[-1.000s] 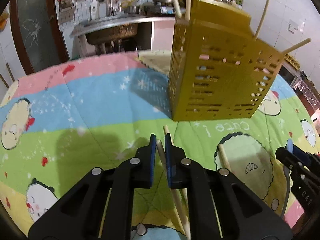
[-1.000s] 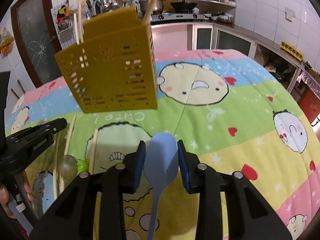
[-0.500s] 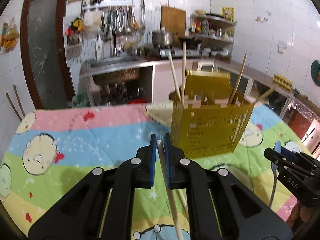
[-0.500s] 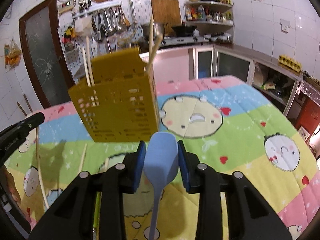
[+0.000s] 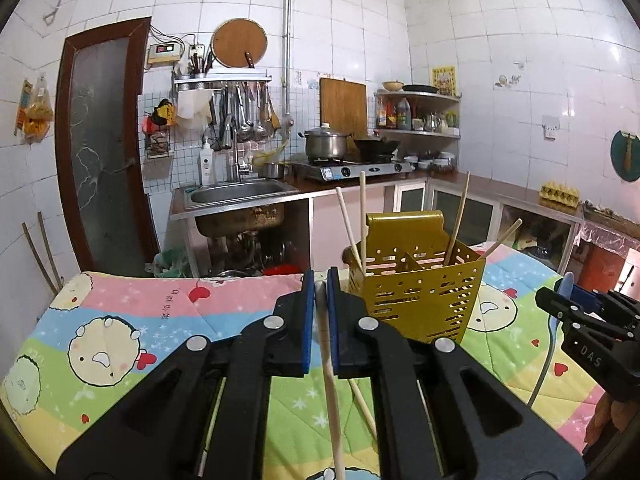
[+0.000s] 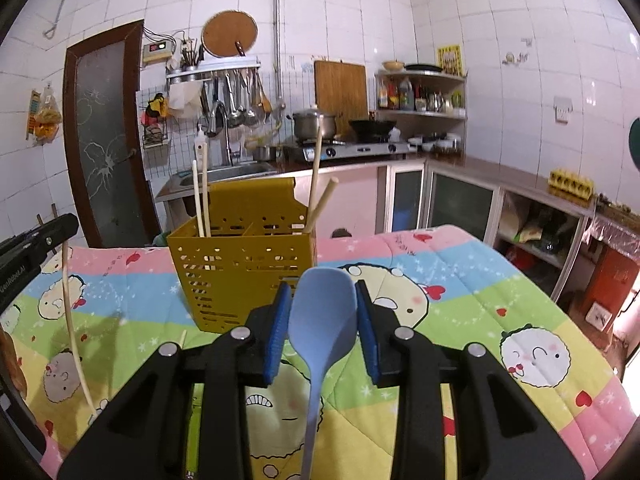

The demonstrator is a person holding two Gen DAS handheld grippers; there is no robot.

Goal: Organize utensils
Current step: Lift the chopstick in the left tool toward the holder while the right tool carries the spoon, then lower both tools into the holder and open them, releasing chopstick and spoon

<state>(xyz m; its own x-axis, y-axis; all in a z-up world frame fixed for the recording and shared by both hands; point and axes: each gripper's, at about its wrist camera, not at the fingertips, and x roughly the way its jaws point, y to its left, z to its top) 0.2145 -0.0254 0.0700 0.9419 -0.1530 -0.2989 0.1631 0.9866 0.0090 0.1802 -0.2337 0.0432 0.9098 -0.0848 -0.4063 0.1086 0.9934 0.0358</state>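
The yellow utensil holder (image 6: 244,276) stood on the cartoon-print quilt (image 6: 480,292), four chopsticks (image 6: 199,200) upright inside. The left gripper (image 5: 320,308) pinched a chopstick (image 5: 332,400); the right gripper (image 6: 322,312) clasped a blue spoon (image 6: 322,312), both raised before the holder.

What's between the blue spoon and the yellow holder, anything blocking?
Nothing visible. The right hand-held gripper holds the blue spoon facing the yellow holder, open quilt between. Chopsticks stand in its corner compartments.
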